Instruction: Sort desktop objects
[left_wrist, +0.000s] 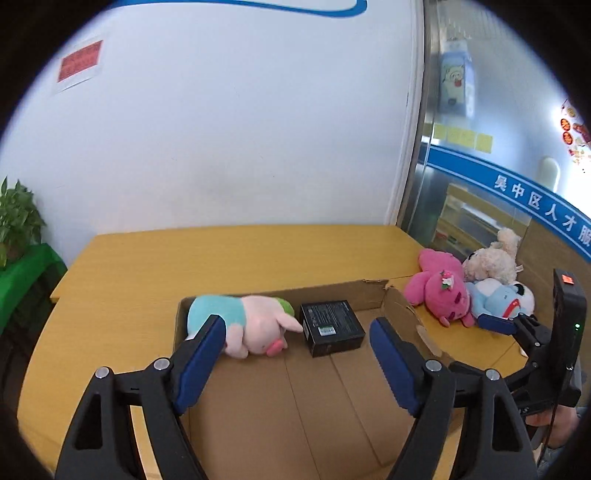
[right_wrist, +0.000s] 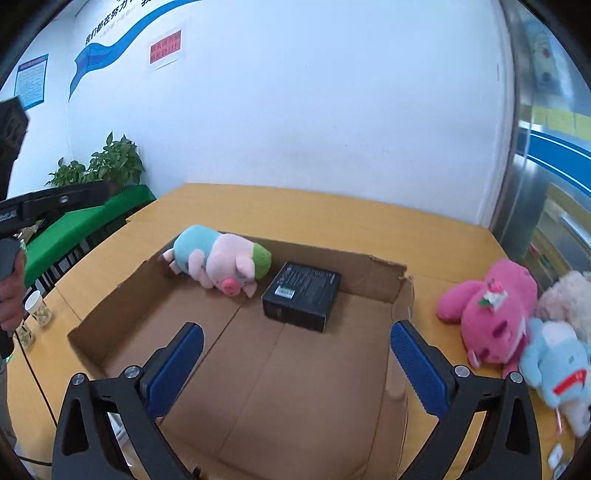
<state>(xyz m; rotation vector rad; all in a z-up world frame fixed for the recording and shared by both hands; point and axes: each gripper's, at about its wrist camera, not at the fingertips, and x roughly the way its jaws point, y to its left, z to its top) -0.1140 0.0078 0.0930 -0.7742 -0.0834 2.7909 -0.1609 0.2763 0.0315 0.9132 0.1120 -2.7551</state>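
A shallow cardboard box (left_wrist: 332, 406) (right_wrist: 280, 387) lies open on the yellow table. In its far part lie a pink pig plush with a teal shirt (left_wrist: 247, 323) (right_wrist: 221, 260) and a black box (left_wrist: 330, 326) (right_wrist: 301, 295). To the right of the cardboard, on the table, lie a pink bear plush (left_wrist: 439, 288) (right_wrist: 491, 310), a cream plush (left_wrist: 491, 258) (right_wrist: 569, 299) and a light blue plush (left_wrist: 502, 299) (right_wrist: 557, 365). My left gripper (left_wrist: 297, 332) is open and empty above the box. My right gripper (right_wrist: 295, 339) is open and empty above the box; it also shows at the right of the left wrist view (left_wrist: 517, 328).
A white wall stands behind the table (left_wrist: 147, 266) (right_wrist: 332, 218). A green-covered stand with a plant (left_wrist: 18, 258) (right_wrist: 92, 206) is at the left. Glass doors are at the right. Small cups (right_wrist: 37, 306) stand at the table's left edge.
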